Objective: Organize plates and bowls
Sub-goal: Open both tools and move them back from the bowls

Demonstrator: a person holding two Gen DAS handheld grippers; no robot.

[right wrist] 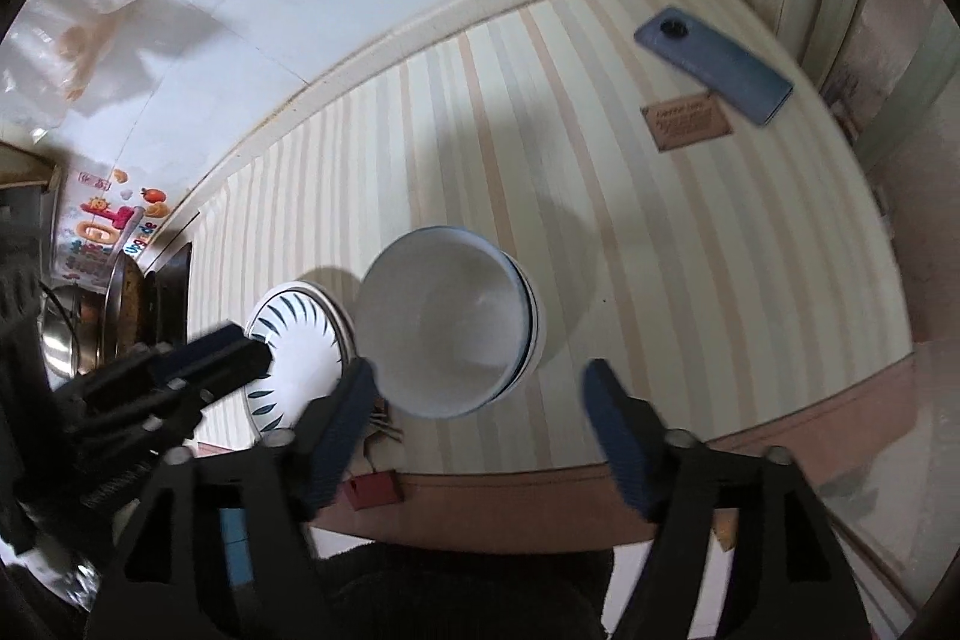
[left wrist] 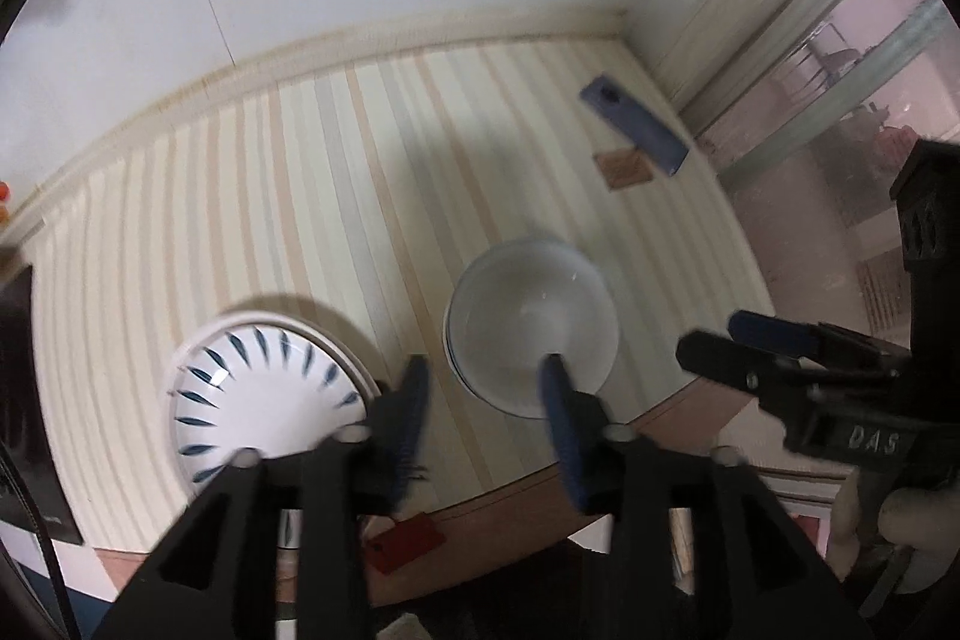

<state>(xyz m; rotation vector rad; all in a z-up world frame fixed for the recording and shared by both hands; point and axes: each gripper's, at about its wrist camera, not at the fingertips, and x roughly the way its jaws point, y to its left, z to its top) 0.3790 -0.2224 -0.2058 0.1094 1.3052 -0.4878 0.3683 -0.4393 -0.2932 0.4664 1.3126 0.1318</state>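
Note:
A stack of white bowls (left wrist: 531,325) stands on the striped table near its front edge; it also shows in the right wrist view (right wrist: 447,331). To its left lies a stack of white plates with blue leaf marks (left wrist: 264,394), also in the right wrist view (right wrist: 300,340). My left gripper (left wrist: 486,388) is open and empty, hovering above the gap between plates and bowls. My right gripper (right wrist: 480,382) is open and empty, above the bowls' near side. The right gripper shows in the left view (left wrist: 780,340), and the left gripper in the right view (right wrist: 204,358).
A blue phone (right wrist: 714,64) and a small brown card (right wrist: 687,121) lie at the far right of the table (right wrist: 690,250). A white wall runs behind. A red object (left wrist: 405,544) lies below the table's front edge. Metal pots (right wrist: 90,316) stand at the left.

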